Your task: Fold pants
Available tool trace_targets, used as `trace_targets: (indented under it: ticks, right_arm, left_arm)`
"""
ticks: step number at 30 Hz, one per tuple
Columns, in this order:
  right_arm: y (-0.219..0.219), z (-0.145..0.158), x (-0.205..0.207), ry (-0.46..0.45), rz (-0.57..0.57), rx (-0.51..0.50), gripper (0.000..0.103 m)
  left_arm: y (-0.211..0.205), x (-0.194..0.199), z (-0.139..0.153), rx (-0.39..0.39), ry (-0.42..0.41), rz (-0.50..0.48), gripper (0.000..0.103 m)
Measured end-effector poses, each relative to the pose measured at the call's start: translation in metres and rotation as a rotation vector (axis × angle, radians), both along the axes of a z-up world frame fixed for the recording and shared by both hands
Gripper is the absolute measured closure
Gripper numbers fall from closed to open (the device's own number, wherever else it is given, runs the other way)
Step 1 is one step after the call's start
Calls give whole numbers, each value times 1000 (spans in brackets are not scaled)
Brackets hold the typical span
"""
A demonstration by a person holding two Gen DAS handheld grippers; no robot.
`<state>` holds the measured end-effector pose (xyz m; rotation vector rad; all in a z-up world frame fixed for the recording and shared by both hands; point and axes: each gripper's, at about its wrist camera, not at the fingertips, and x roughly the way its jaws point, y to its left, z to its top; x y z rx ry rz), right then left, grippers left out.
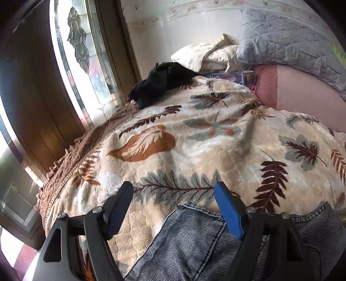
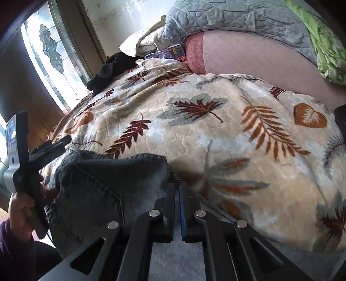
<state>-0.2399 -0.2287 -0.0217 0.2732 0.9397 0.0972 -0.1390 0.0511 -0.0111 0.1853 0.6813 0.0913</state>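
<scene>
A pair of faded blue-grey denim pants [image 1: 194, 244] is spread at the near edge of a cream plush blanket printed with brown, rust and grey leaves [image 1: 194, 138], at about six o'clock in both views. In the left wrist view the left gripper [image 1: 173, 190] is held wide apart, one black finger and one blue-padded finger [image 1: 227, 211] poised over the hemmed edge of the denim, with nothing caught between them. In the right wrist view the right gripper [image 2: 178, 190] is seen pressed nearly together, and a raised fold of the denim pants [image 2: 103, 183] is pinched between its jaws, the cloth being lifted into a hump at about nine o'clock of the fingertips. The left gripper [image 2: 62, 141] and the hand [image 2: 19, 207] holding it are seen at nine o'clock, just beside the denim. A crumpled black garment [image 1: 160, 82] lies well apart at eleven o'clock on the blanket, and a grey quilted cover [image 2: 227, 17] is draped at twelve o'clock.
</scene>
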Motion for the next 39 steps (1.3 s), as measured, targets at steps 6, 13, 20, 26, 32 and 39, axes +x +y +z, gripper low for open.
trace_targets:
  ticks: [6, 13, 20, 26, 32, 39]
  right_arm:
    - [-1, -19, -63, 85, -69, -57, 98]
    - [-44, -55, -85, 118, -249, -28, 98]
    - [-75, -60, -75, 101, -299, 45, 98]
    - [-123, -25, -119, 56, -450, -36, 98]
    - [-190, -38, -164, 194, -646, -31, 98]
    - [-203, -51, -184, 134, -633, 38, 98]
  left_arm:
    - [-52, -47, -2, -28, 71, -270, 23]
    - [-118, -82, -26, 102, 106, -415, 23]
    - [-144, -72, -58, 257, 120, -391, 22]
    - [-145, -79, -45, 210, 79, -412, 22]
    - [-150, -100, -26, 76, 108, -502, 21]
    - [-190, -127, -37, 98, 161, -600, 21]
